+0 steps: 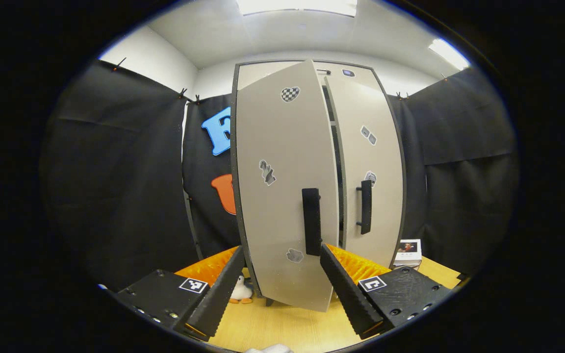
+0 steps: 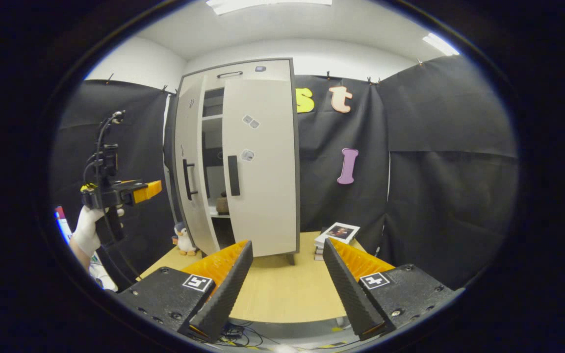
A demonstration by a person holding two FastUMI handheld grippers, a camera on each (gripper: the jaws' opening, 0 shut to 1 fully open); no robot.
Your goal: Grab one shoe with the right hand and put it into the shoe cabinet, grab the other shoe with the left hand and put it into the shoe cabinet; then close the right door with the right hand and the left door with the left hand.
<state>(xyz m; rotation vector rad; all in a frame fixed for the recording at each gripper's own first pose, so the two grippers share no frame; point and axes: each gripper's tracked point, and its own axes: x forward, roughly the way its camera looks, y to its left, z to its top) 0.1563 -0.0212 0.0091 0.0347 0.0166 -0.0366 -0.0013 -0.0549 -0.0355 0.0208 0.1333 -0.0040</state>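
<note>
- The left gripper (image 1: 272, 282) has its jaws wide apart and empty, aimed at the left door (image 1: 282, 196) of the shoe cabinet (image 2: 243, 162). The right-hand finger tip sits just below the left door handle (image 1: 311, 220); I cannot tell whether it touches. That aim suits pushing the door closed, which I judge to be the step in hand.
- The right gripper (image 2: 287, 284) is likewise spread open and holds nothing. It hangs back over the near edge of the worktop (image 2: 282, 294), well apart from the cabinet, probably because its own share of the work is finished.
- In the right gripper view the left gripper appears farther off, gripped by a white-gloved hand (image 2: 88, 228) close to the left door's outer face.
- The right door (image 2: 263, 166) lies nearly flush with the cabinet front; the left door stands ajar, leaving a dark gap between them.
- Through that gap a shelf carries a small brownish shape, possibly a shoe (image 2: 222, 203); it is too small to be sure, and a second shoe is not discernible.
- A toy penguin (image 2: 184, 240) stands on the worktop beside the cabinet's left foot, and a small stack of books (image 2: 336, 235) lies to its right.
- Stickers dot both doors, and the fingers carry square printed markers; nothing on them reads as words.
</note>
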